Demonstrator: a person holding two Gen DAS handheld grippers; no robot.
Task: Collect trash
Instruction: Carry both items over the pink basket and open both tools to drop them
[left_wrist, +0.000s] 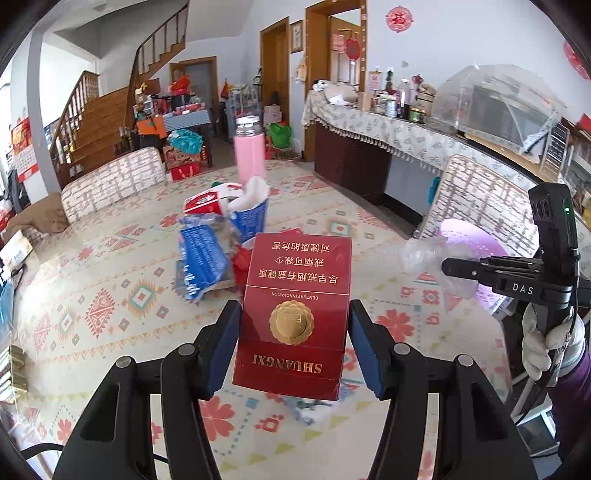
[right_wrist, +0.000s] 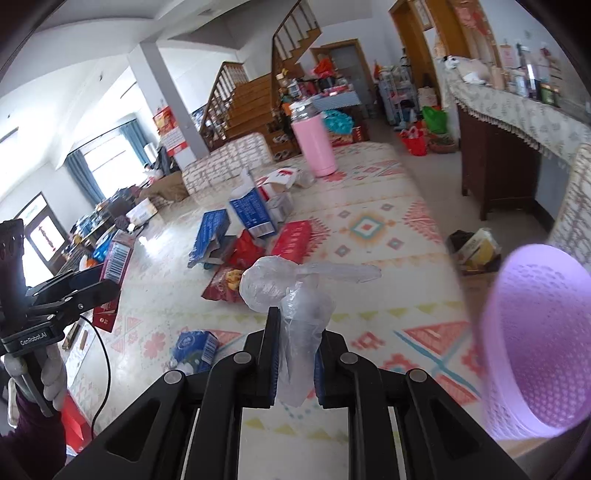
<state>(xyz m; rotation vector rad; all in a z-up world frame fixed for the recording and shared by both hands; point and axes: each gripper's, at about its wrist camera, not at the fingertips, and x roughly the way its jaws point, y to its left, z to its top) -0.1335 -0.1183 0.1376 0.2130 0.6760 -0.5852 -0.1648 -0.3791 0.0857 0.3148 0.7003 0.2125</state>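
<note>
Left gripper (left_wrist: 295, 347): you hold the red cigarette pack (left_wrist: 295, 314)
Right gripper (right_wrist: 293, 354): you pinch crumpled clear plastic wrap (right_wrist: 291, 291)
Next: likely carry both to purple bin (right_wrist: 535, 347)

We see a dark red cigarette pack (left_wrist: 295, 314) with gold lettering and a gold round seal. The tablecloth (left_wrist: 110, 295) is cream with coral, teal and yellow diamonds and flowers. The tumbler (left_wrist: 250, 157) near the table's far edge is pink with a clear lid. The cartons (right_wrist: 253, 212) mid-table are blue with white print, the wrappers (right_wrist: 247, 251) beside them red. We note a clear crumpled plastic bag (right_wrist: 295, 295), a lilac dotted basket (right_wrist: 535, 350) at the table's right edge, and black grippers (left_wrist: 295, 343) with blue pads (left_wrist: 364, 347). The gloves (left_wrist: 543, 343) are white, the chair covers (left_wrist: 114, 181) white with grey-brown checks.
</note>
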